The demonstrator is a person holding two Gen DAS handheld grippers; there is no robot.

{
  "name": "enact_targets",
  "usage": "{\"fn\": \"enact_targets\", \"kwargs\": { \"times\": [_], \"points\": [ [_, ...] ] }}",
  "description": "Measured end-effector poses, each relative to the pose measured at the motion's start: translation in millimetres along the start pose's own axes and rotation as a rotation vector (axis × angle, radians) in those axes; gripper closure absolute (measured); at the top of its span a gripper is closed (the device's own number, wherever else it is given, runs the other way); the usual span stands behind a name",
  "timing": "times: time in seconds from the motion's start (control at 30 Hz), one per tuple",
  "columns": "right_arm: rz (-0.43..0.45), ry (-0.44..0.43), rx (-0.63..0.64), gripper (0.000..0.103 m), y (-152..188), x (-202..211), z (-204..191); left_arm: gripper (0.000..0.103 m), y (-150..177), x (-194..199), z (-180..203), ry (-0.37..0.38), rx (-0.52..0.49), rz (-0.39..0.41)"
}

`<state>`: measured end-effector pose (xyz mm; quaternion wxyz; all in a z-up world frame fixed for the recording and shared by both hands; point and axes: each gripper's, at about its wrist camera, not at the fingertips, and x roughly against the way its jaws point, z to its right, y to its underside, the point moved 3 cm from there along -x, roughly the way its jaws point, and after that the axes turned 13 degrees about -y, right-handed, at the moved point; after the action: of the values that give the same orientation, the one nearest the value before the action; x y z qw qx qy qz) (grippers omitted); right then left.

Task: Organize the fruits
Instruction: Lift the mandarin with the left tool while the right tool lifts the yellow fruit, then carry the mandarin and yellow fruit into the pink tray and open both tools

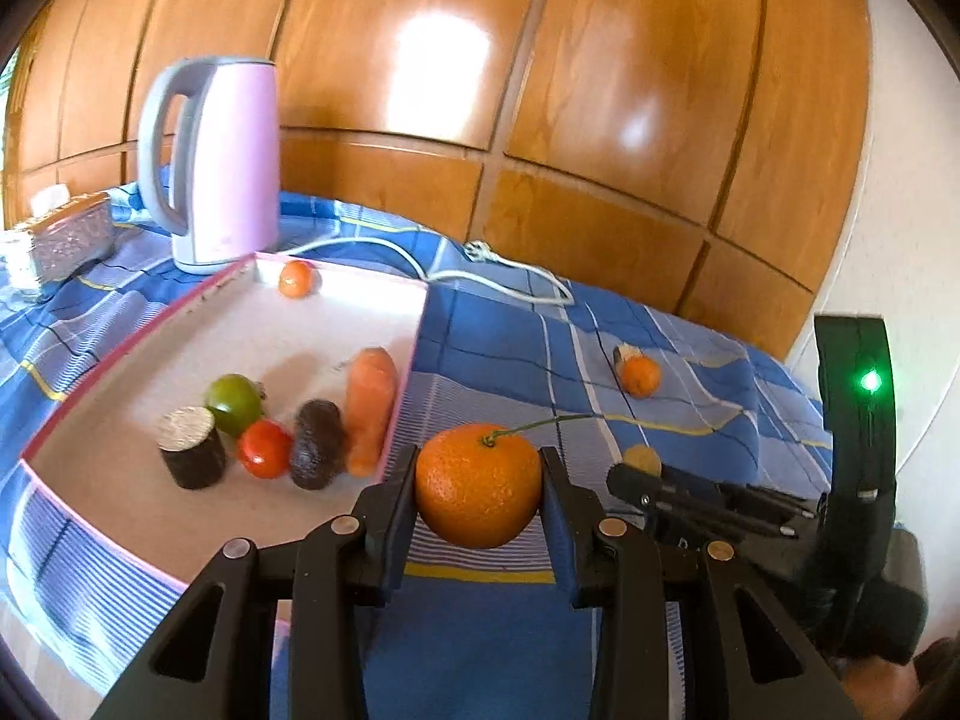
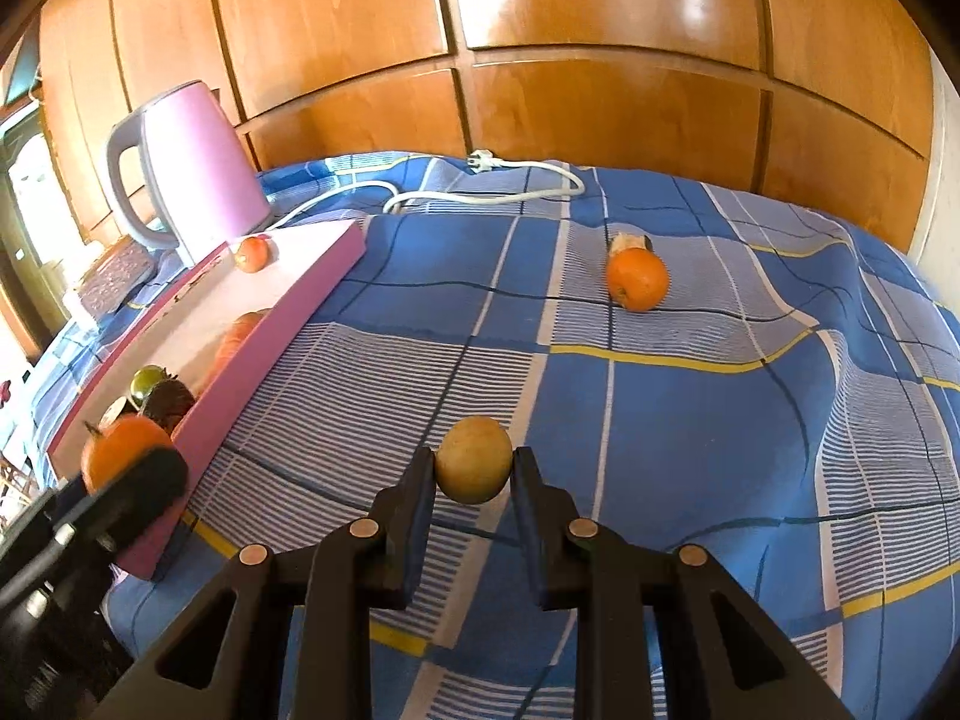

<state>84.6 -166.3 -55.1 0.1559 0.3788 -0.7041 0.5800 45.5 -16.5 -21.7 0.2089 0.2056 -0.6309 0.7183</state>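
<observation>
My left gripper [image 1: 479, 483] is shut on a large orange [image 1: 477, 485] with a green stem, held just right of the pink-rimmed tray [image 1: 414, 336]. My right gripper [image 2: 474, 471] is shut on a small yellow-brown fruit [image 2: 474, 467] above the blue checked cloth; it shows in the left wrist view [image 1: 642, 459] too. The tray holds a carrot [image 1: 372, 408], a dark avocado [image 1: 317, 443], a red tomato [image 1: 264, 447], a green tomato [image 1: 233, 401], a dark cylinder [image 1: 192, 447] and a small orange [image 1: 295, 279]. Another orange [image 2: 637, 279] lies on the cloth at the far right.
A pink kettle [image 1: 222, 162] stands behind the tray, its white cord [image 2: 480, 195] and plug trailing over the cloth. A foil-wrapped box [image 1: 66, 234] sits far left. A small brown object [image 2: 630, 240] lies behind the loose orange. A wooden panelled wall closes the back.
</observation>
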Motion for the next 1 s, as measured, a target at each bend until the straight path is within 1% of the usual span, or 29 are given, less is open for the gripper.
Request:
{"fn": "enact_targets", "kwargs": {
  "times": [0.13,0.27,0.33,0.5,0.7,0.8,0.87,0.93,1.0],
  "points": [
    [0.004,-0.015,0.014,0.077,2,1,-8,0.065,-3,4,-11,-0.04,0.025,0.018],
    [-0.002,-0.041,0.037,0.077,7,0,-21,0.065,-3,2,-24,-0.084,0.058,0.006],
    [0.004,-0.068,0.027,0.077,9,1,-27,0.065,-4,1,-30,-0.103,0.08,0.003],
    [0.01,-0.108,0.011,0.077,9,-1,-41,0.065,-5,1,-39,-0.128,0.11,-0.003],
    [0.012,-0.139,0.023,0.077,6,-3,-58,0.065,-9,-3,-46,-0.156,0.129,-0.016],
    [0.02,-0.154,0.011,0.077,2,-4,-62,0.065,-19,-2,-52,-0.194,0.135,0.011],
    [0.028,-0.164,0.006,0.077,-3,-5,-67,0.065,-28,1,-60,-0.235,0.147,0.046],
    [0.039,-0.175,0.007,0.077,-10,-6,-72,0.065,-35,2,-72,-0.281,0.179,0.079],
    [0.05,-0.184,0.012,0.077,-17,-7,-79,0.065,-36,-3,-90,-0.307,0.245,0.066]
  ]
}}
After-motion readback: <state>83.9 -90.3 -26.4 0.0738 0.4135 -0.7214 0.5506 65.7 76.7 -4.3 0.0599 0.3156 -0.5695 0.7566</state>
